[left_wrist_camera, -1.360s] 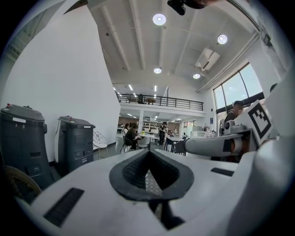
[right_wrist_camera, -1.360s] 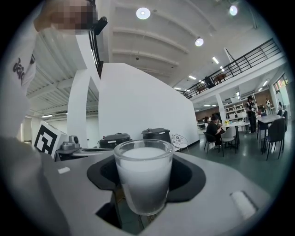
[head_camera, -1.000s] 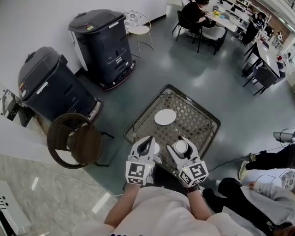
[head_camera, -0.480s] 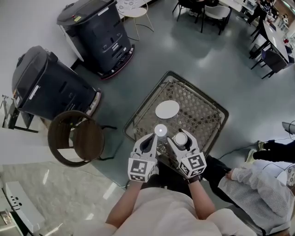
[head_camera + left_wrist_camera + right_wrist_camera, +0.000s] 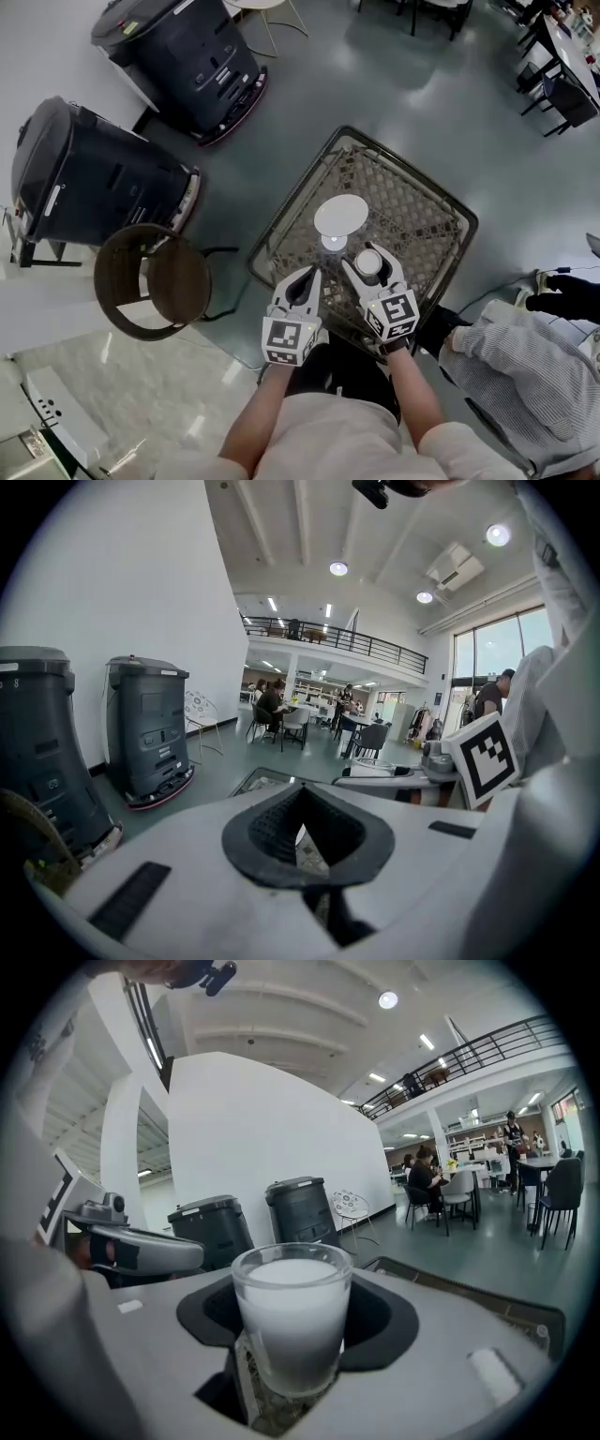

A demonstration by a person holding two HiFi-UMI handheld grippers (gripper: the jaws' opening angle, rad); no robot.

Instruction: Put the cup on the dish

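A round white dish [image 5: 341,216] lies near the middle of the lattice-topped table [image 5: 417,225]. My right gripper [image 5: 370,270] is shut on a clear cup [image 5: 367,262] full of white stuff. It holds the cup upright just short of the dish's near right edge. In the right gripper view the cup [image 5: 291,1321] stands between the dark pads of the right gripper [image 5: 292,1340]. My left gripper [image 5: 303,279] hovers to the left of it over the table's near side, its fingers meeting with nothing in them. The left gripper view shows the left gripper [image 5: 305,829] with only a narrow slit between its jaws.
Two dark grey wheeled machines [image 5: 183,56] [image 5: 89,178] stand left of the table by the wall. A round brown chair [image 5: 155,281] sits beside the table's left corner. A person in a grey sleeve [image 5: 525,366] sits close at the right. A small bright patch [image 5: 330,242] shows by the dish's near edge.
Both grippers have moved forward over the table towards the dish, the right one carrying the cup. The head view has shifted, so the table sits higher in the frame.
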